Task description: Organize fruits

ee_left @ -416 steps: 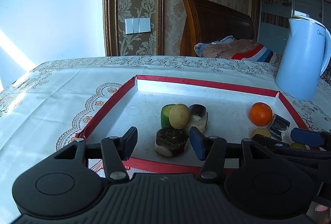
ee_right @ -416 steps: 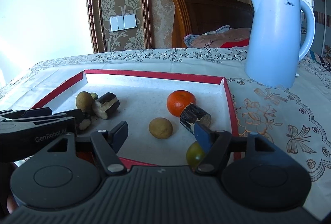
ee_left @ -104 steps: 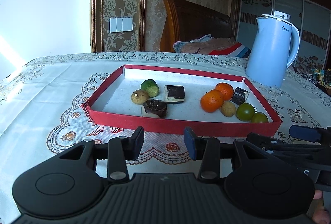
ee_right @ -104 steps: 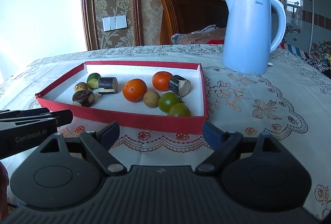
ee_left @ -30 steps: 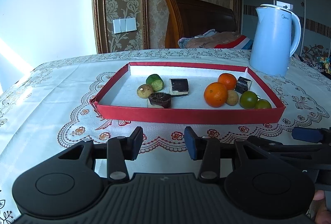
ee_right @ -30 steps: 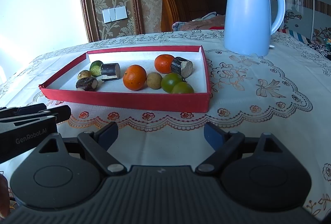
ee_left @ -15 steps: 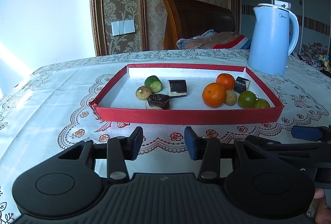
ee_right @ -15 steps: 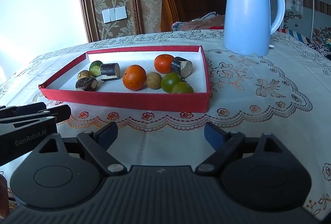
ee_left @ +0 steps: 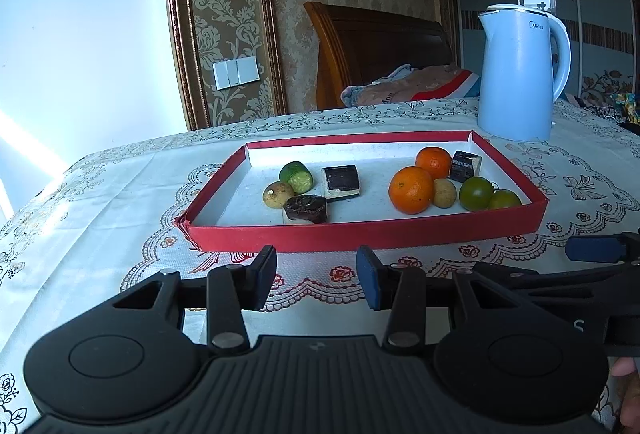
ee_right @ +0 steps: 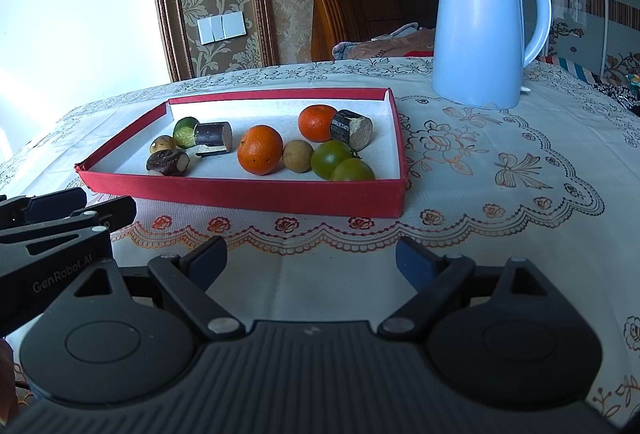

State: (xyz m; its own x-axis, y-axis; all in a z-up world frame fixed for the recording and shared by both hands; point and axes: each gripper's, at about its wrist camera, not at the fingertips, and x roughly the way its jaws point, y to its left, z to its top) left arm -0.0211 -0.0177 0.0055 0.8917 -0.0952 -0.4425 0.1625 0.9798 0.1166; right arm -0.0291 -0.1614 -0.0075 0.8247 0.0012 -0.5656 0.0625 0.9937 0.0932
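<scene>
A red tray (ee_left: 360,232) (ee_right: 248,195) lies on the tablecloth. On its left sit a small brown fruit (ee_left: 277,194), a green fruit (ee_left: 297,171) and two dark cut pieces (ee_left: 341,181) (ee_left: 306,208). On its right sit two oranges (ee_left: 411,189) (ee_left: 433,162), a brown fruit (ee_left: 445,192), two green fruits (ee_left: 476,193) (ee_left: 505,199) and a dark piece (ee_left: 464,165). My left gripper (ee_left: 316,282) is open and empty, in front of the tray. My right gripper (ee_right: 310,266) is open wide and empty, also short of the tray.
A light blue electric kettle (ee_left: 520,73) (ee_right: 480,29) stands behind the tray's right end. A wooden headboard (ee_left: 380,49) and bedding lie beyond the table's far edge. The lace-patterned tablecloth (ee_right: 500,169) spreads to the right of the tray.
Both grippers have drawn back from the tray over the last seconds and stayed open. In the last half second almost nothing moved.
</scene>
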